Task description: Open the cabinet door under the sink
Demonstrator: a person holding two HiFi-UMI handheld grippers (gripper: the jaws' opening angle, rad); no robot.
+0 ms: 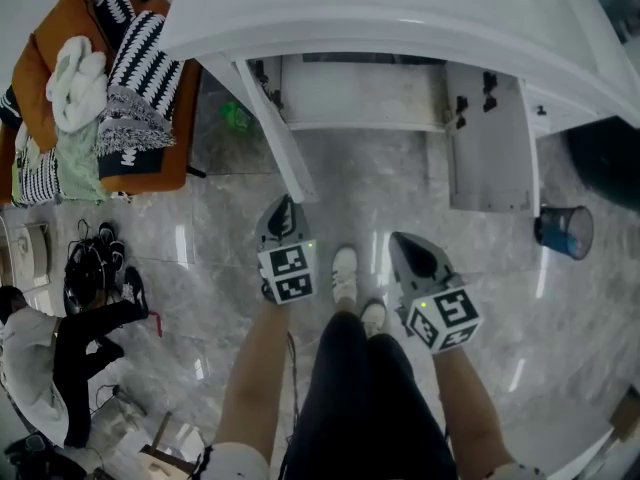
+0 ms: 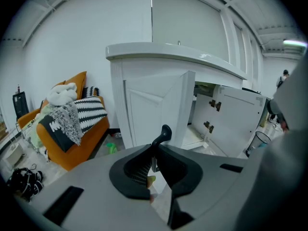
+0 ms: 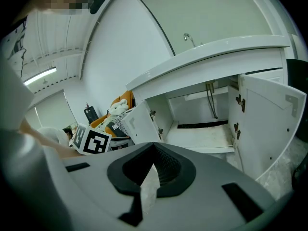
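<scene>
Nearest me, the right tongs [image 1: 400, 240] are pressed together and empty, pointing at the floor in front of the sink [image 1: 400, 18]. The left tongs [image 1: 284, 206] are drawn together at the tips too, pinching nothing. They sit just short of the free edge of the left cabinet door [image 1: 275, 138], which lies dead ahead of them. That door is swung out from under the sink towards me, tall edge upright. My left hand is clearly the nearer one. The right cabinet door [image 1: 487, 138] is also swung out, well apart from the right tongs. Beyond both, the cabinet floor [image 1: 360, 93] under the sink is bare. The opening looks done, I'd say. If anything, a nudge leftward would widen the left door.
</scene>
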